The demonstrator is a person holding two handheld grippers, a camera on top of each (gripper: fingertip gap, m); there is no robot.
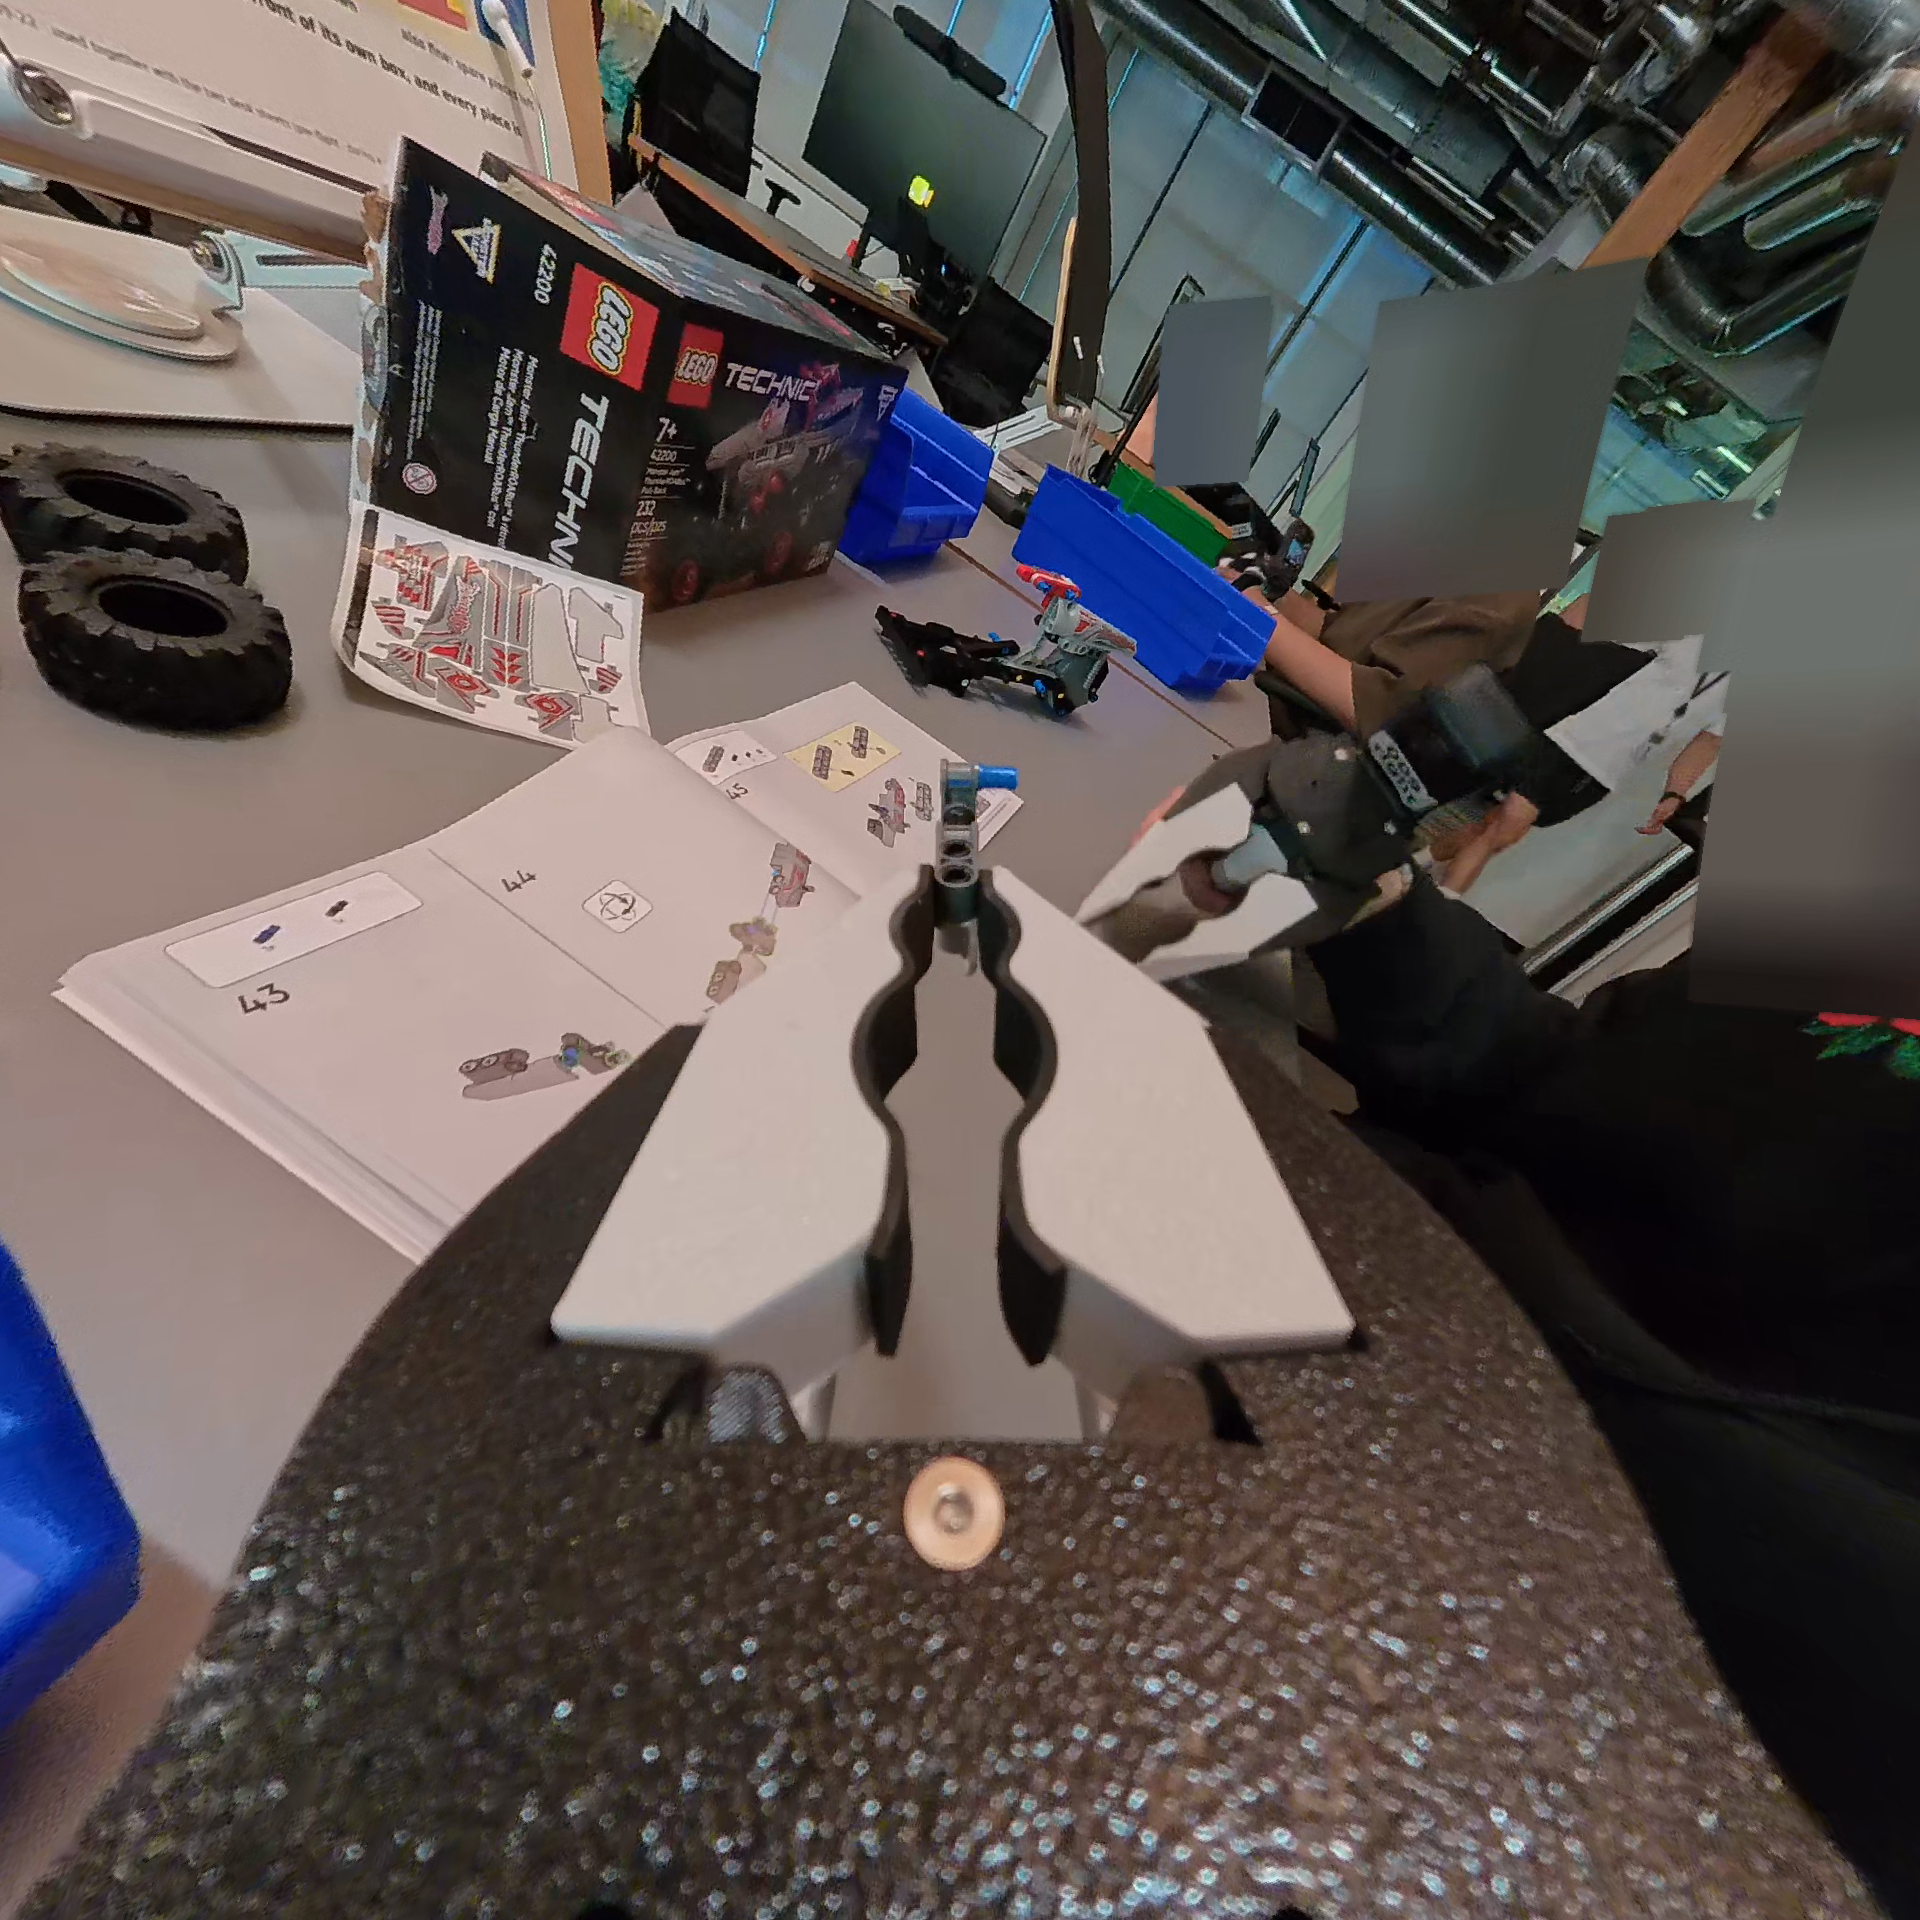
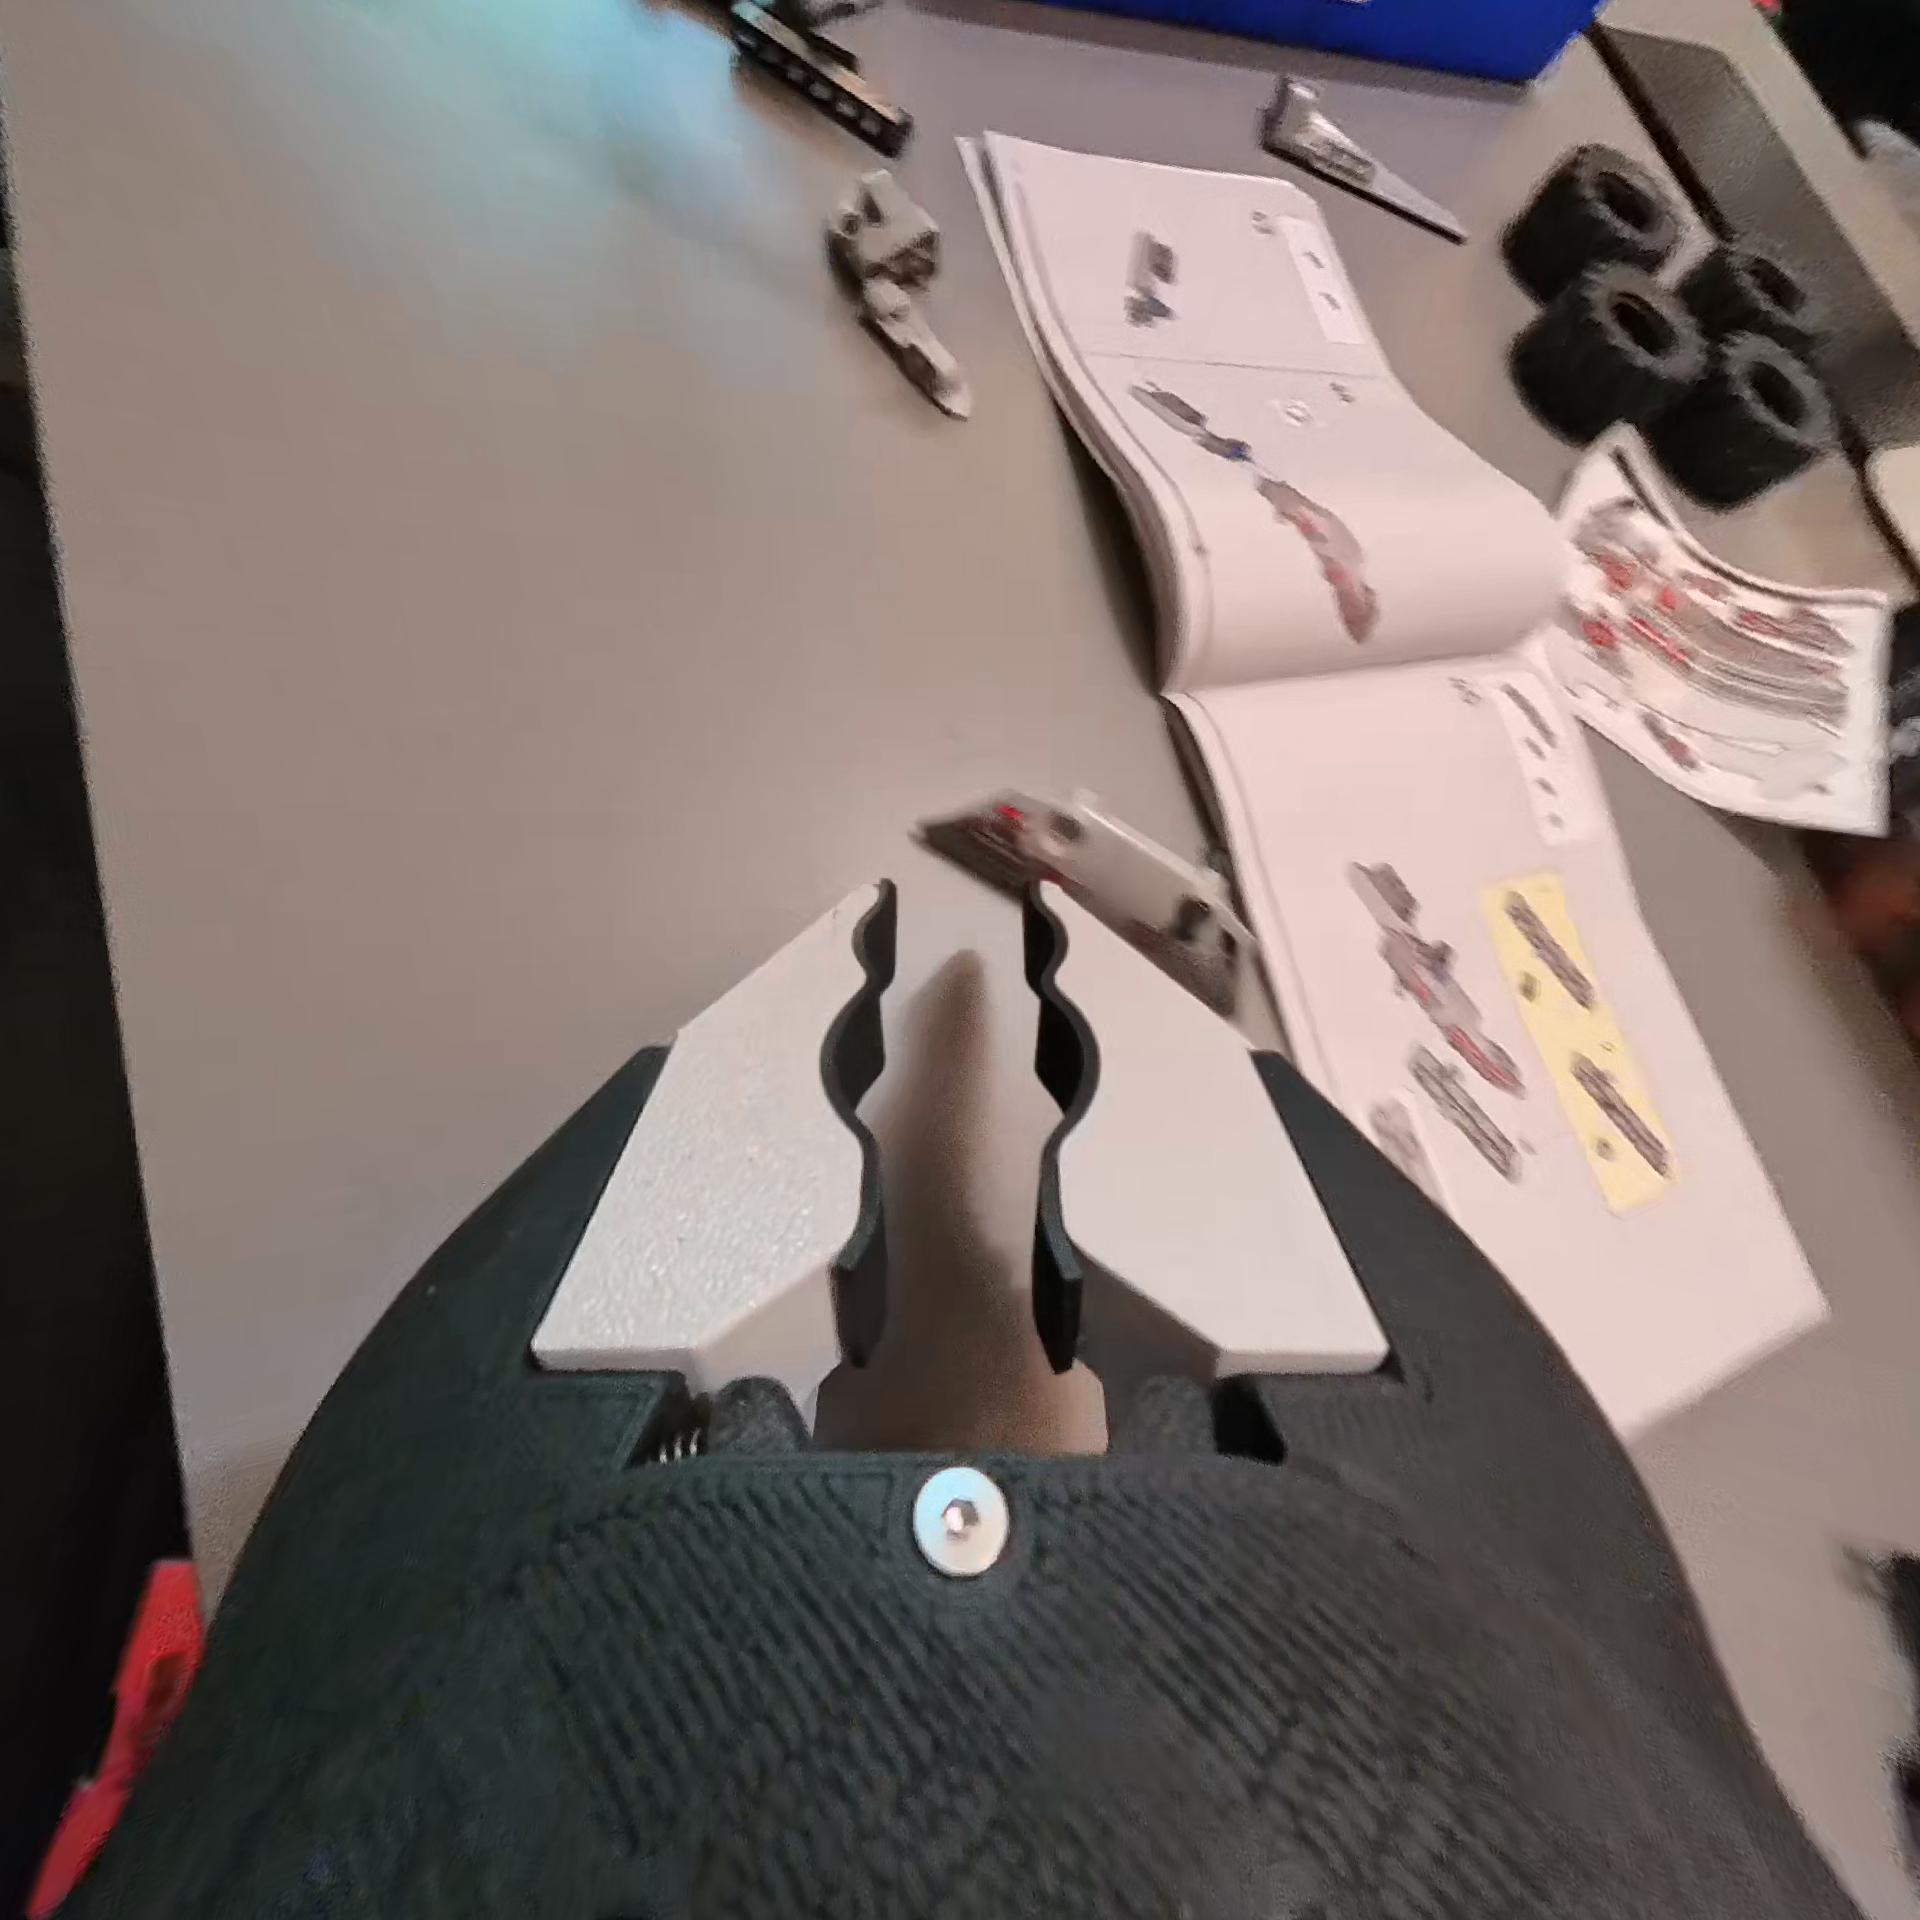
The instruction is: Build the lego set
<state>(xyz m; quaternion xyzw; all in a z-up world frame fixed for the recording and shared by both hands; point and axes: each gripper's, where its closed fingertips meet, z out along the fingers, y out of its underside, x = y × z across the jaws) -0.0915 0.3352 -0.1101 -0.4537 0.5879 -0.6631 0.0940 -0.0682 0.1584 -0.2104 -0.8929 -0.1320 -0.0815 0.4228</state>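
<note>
My left gripper (image 1: pixel 957 894) is shut on a small dark grey beam with a blue pin at its top (image 1: pixel 961 821), held upright above the open instruction booklet (image 1: pixel 416 997). My right gripper (image 2: pixel 956 904) is open and empty, just above the grey table, with a grey panel piece with red marks (image 2: pixel 1101 883) lying right beyond its fingertips. The right gripper also shows in the left wrist view (image 1: pixel 1195 894), held by a hand. A partly built model (image 1: pixel 997 649) lies on the table farther off. A small grey sub-assembly (image 2: pixel 899 281) lies on the table.
The black set box (image 1: pixel 623 384) stands behind a sticker sheet (image 1: pixel 488 634). Black tyres (image 1: pixel 145 613) lie at left; several tyres (image 2: pixel 1662 322) show in the right wrist view. Blue bins (image 1: pixel 1143 582) stand at the back. The booklet (image 2: pixel 1351 727) lies right of my right gripper. People sit across the table.
</note>
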